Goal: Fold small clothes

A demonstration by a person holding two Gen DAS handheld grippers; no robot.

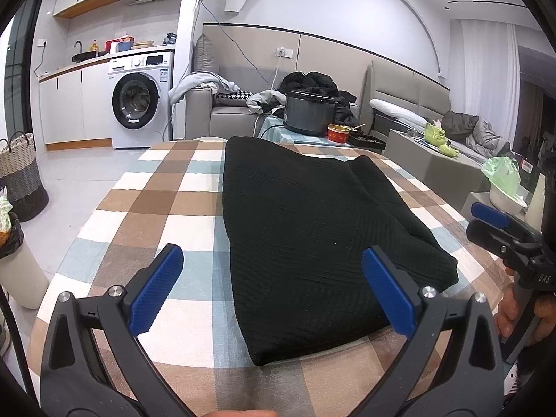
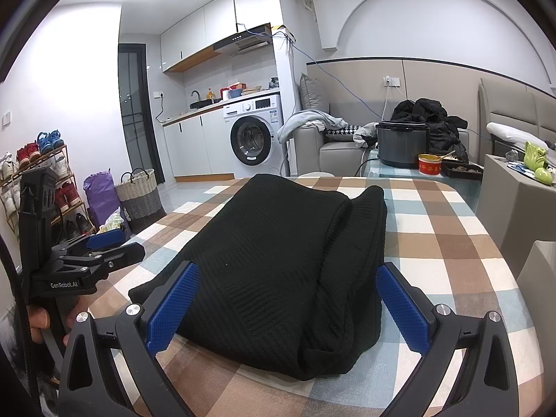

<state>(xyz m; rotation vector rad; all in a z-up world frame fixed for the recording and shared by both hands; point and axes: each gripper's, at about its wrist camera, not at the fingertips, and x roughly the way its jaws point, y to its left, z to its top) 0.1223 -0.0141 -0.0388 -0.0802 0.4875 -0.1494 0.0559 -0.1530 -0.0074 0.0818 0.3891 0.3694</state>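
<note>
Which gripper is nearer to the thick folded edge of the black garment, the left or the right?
Right. The right gripper is open and straddles the near end of the black garment, beside that thick edge. The left gripper is open over the garment's opposite, thinner side.

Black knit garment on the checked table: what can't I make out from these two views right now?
- Black knit garment: how many layers are folded; the top layer covers them in both views.
- Its near right corner, right wrist view: behind the right claw finger.
- Garment type: no sleeves or collar showing.
- Checked tablecloth: near edge cut off behind the left claw.
</note>
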